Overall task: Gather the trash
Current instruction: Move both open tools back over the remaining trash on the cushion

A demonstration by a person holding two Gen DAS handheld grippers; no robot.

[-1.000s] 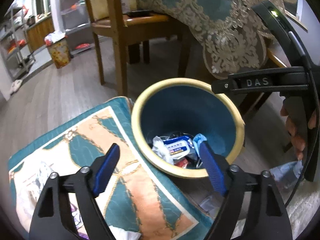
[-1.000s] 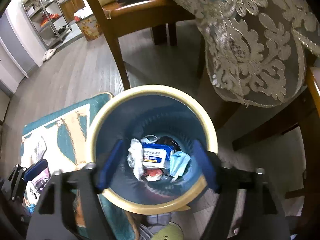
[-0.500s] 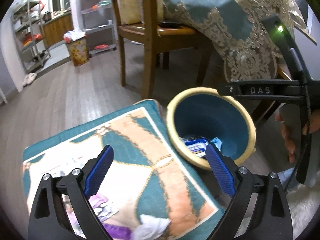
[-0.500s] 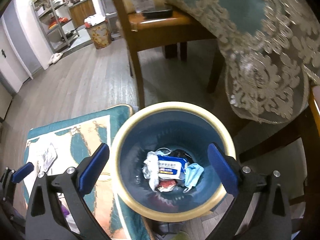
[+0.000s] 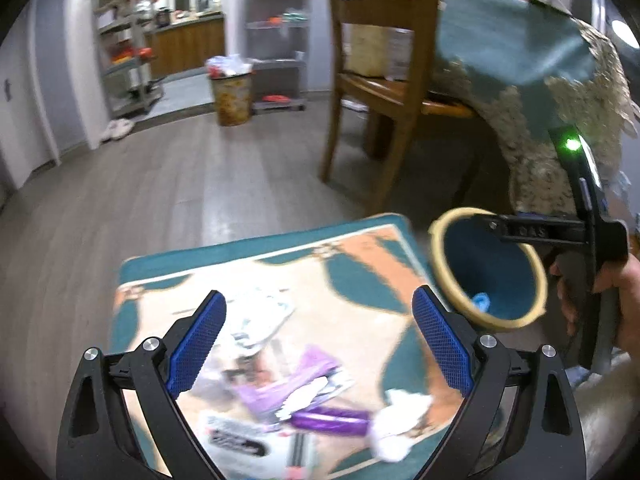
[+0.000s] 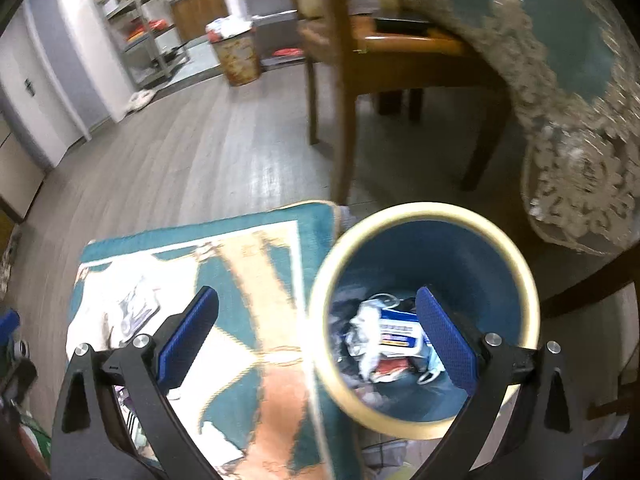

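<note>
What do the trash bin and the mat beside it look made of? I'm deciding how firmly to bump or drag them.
The trash bin looks like smooth moulded plastic: blue wall, cream rim, slight sheen. The mat looks like soft printed fabric with a rounded, padded teal edge, though blur leaves that uncertain.

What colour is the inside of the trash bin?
Blue inside the trash bin, with a cream rim; clearest in the right wrist view.

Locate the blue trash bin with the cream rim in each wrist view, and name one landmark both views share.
Left wrist: the blue trash bin sits at the right edge, beyond the rug's corner, partly behind the right gripper.
Right wrist: the blue trash bin fills the lower right, trash visible inside.
Shared landmark: the patterned rug, just left of the bin.
</note>
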